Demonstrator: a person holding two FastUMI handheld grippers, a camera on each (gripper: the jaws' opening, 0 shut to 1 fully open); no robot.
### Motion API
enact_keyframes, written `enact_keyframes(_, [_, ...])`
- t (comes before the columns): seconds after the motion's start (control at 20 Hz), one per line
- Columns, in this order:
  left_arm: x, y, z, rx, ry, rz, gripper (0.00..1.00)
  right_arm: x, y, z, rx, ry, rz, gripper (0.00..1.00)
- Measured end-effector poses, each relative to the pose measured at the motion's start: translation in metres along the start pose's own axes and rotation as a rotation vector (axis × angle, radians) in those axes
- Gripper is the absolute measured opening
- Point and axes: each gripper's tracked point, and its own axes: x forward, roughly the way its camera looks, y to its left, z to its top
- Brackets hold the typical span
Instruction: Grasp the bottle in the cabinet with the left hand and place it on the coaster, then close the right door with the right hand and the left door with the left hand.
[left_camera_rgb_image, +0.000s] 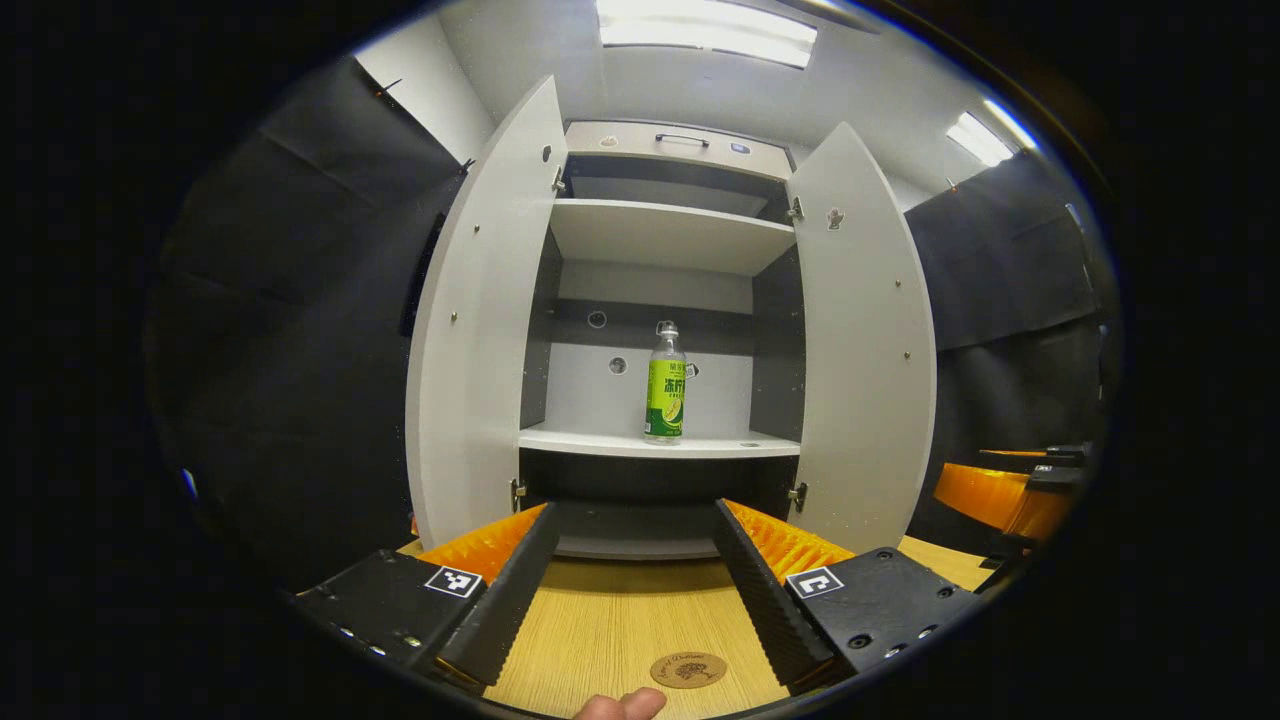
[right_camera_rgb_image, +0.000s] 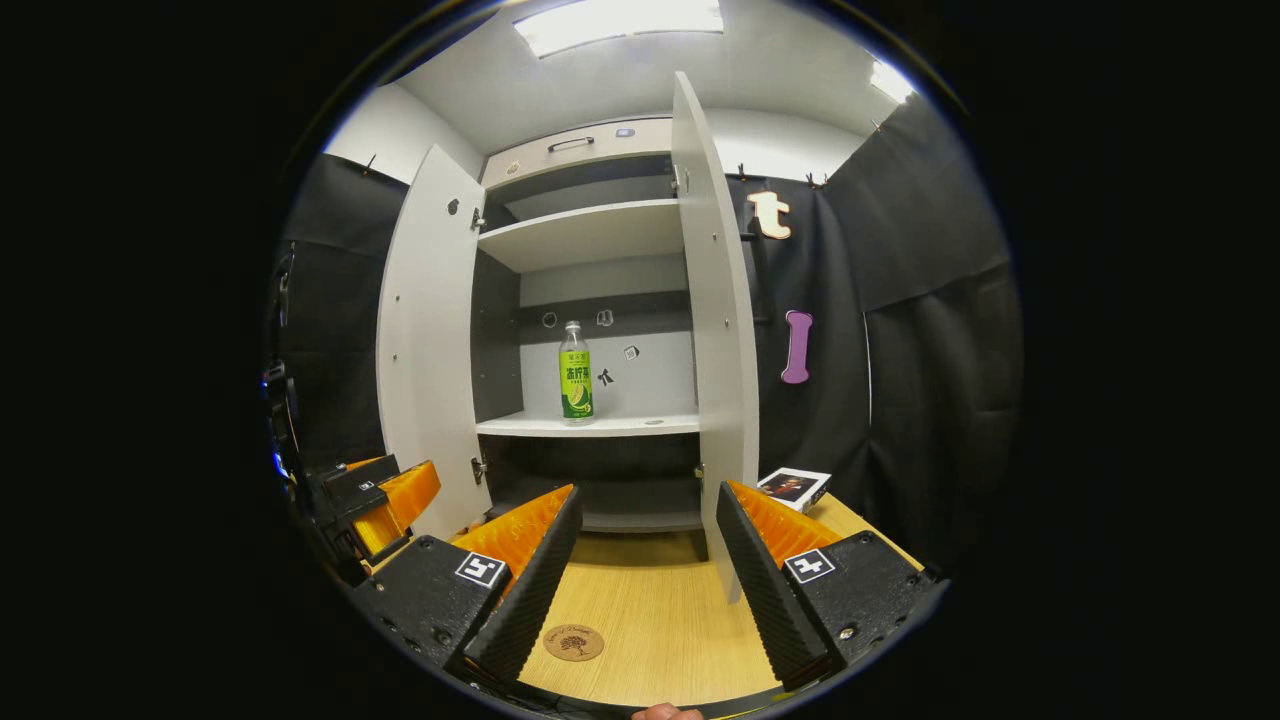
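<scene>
I see a pale wooden desk (left_camera_rgb_image: 620, 620) with a round coaster (left_camera_rgb_image: 688, 669) lying on it before the cabinet (left_camera_rgb_image: 665, 235), whose doors stand wide. A bottle (left_camera_rgb_image: 665, 385) stands upright on its shelf. My left claw (left_camera_rgb_image: 630, 585) and right claw (right_camera_rgb_image: 645, 585) are both spread, holding nothing.

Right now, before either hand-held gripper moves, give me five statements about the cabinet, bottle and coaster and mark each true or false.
1. Both cabinet doors, the left door and the right door, stand open. True.
2. The bottle lies on its side. False: it stands upright on the shelf.
3. The left hand-held gripper is shut on the bottle. False: it is open, well short of the cabinet.
4. The coaster lies bare on the wooden table. True.
5. The right hand-held gripper is open and holds nothing. True.
</scene>
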Motion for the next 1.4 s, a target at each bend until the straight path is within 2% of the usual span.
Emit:
enact_keyframes(0.05, [-0.001, 0.0, 0.001, 0.003, -0.002, 0.001, 0.94, 0.0, 0.001, 0.0, -0.002, -0.001, 0.002, 0.84])
enact_keyframes(0.3, [0.0, -0.002, 0.004, 0.005, -0.006, -0.006, 0.95, -0.001, 0.004, -0.001, -0.005, 0.003, 0.011, 0.83])
enact_keyframes(0.35, [0.0, -0.003, 0.006, 0.008, -0.009, -0.009, 0.99, -0.001, 0.003, -0.001, -0.005, 0.003, 0.01, 0.83])
enact_keyframes(0.4, [0.001, -0.003, 0.008, 0.013, -0.011, -0.011, 0.94, -0.001, 0.003, -0.001, -0.005, 0.004, 0.008, 0.84])
enact_keyframes(0.55, [0.009, -0.006, 0.018, 0.033, -0.032, -0.02, 0.94, -0.001, 0.0, 0.0, -0.004, 0.003, -0.001, 0.84])
enact_keyframes(0.65, [0.022, -0.014, 0.023, 0.033, -0.026, -0.056, 0.94, -0.002, 0.0, 0.001, 0.003, 0.0, -0.003, 0.83])
enact_keyframes(0.95, [0.083, -0.034, 0.06, -0.016, -0.056, -0.153, 0.94, -0.011, -0.007, 0.006, -0.002, -0.021, -0.031, 0.84])
enact_keyframes(1.05, [0.109, -0.044, 0.072, -0.025, -0.055, -0.2, 0.99, -0.015, -0.011, 0.008, 0.002, -0.026, -0.045, 0.83])
enact_keyframes(1.1, [0.123, -0.049, 0.078, -0.026, -0.059, -0.219, 0.95, -0.016, -0.012, 0.008, 0.005, -0.026, -0.051, 0.83])
enact_keyframes(1.15, [0.137, -0.051, 0.084, -0.023, -0.067, -0.227, 0.99, -0.017, -0.014, 0.01, 0.006, -0.027, -0.059, 0.84])
enact_keyframes(1.4, [0.209, -0.057, 0.096, -0.032, -0.051, -0.229, 0.95, -0.021, -0.029, 0.019, 0.005, -0.042, -0.113, 0.83])
